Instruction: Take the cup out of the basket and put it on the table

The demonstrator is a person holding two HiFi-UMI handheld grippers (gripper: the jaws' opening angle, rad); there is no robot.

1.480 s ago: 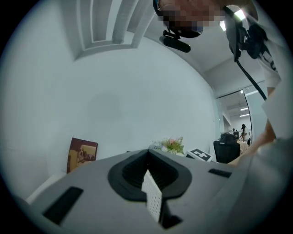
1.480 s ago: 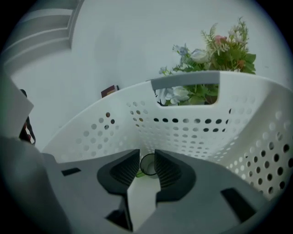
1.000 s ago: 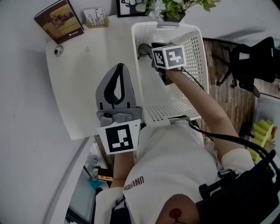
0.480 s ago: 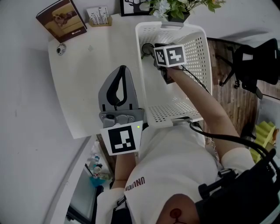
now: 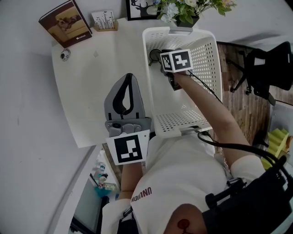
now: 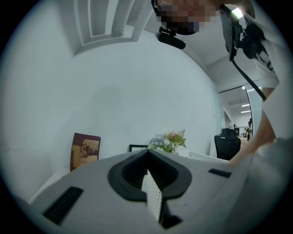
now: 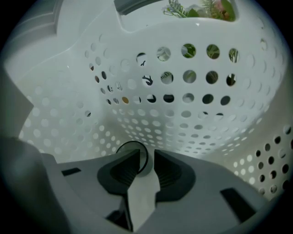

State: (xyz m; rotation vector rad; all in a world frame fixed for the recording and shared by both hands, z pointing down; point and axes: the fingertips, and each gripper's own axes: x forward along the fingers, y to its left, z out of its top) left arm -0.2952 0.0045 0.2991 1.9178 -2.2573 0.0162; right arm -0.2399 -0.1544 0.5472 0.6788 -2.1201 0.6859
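Note:
The white perforated basket (image 5: 206, 50) stands on the table's right part. A white cup with a dark rim (image 7: 132, 151) lies low at its far end, also visible in the head view as the cup (image 5: 153, 54). My right gripper (image 7: 145, 154) reaches down into the basket. Its jaws have just been closing: one goes inside the rim and the other outside, with a sliver of gap left beside the cup's wall. In the head view the marker cube hides most of the right gripper (image 5: 161, 57). My left gripper (image 5: 127, 77) hovers shut and empty over the white table (image 5: 87, 91), left of the basket.
At the table's far edge are a brown book (image 5: 65, 22), a small card stand (image 5: 104, 19), a framed picture (image 5: 139, 7) and a flower pot (image 5: 183, 11). A small round object (image 5: 65, 55) lies near the book. A black office chair (image 5: 265, 68) stands right of the table.
My right gripper has sunk a little deeper into the basket toward the cup. The left gripper has kept its place.

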